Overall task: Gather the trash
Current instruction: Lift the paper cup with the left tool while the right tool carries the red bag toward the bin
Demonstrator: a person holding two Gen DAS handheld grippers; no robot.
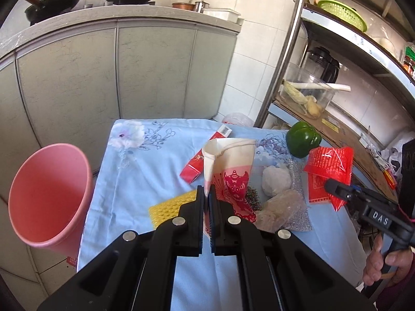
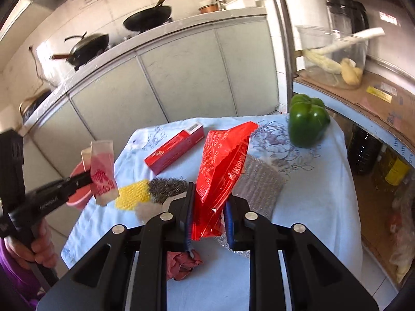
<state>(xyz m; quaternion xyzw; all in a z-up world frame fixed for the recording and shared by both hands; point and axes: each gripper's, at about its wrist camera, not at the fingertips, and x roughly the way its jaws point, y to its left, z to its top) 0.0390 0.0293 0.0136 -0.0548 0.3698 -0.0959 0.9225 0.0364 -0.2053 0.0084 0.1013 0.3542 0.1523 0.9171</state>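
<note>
My left gripper (image 1: 206, 194) is shut on a flattened paper cup (image 1: 230, 163) with a red lion print, held above the blue cloth table (image 1: 135, 165); it also shows in the right wrist view (image 2: 102, 172). My right gripper (image 2: 208, 194) is shut on a red plastic wrapper (image 2: 223, 160), lifted over the table; the wrapper also shows in the left wrist view (image 1: 329, 167). A pink bin (image 1: 49, 197) stands on the floor left of the table. A red carton (image 2: 175, 150) lies on the cloth.
A green pepper (image 2: 308, 124), a yellow sponge (image 2: 132, 195), steel wool (image 2: 166, 186), a silver scouring cloth (image 2: 262, 184), white crumpled bits (image 1: 275, 181) and a dark red wad (image 2: 181, 265) lie on the table. Cabinets stand behind, a shelf rack (image 1: 337, 119) right.
</note>
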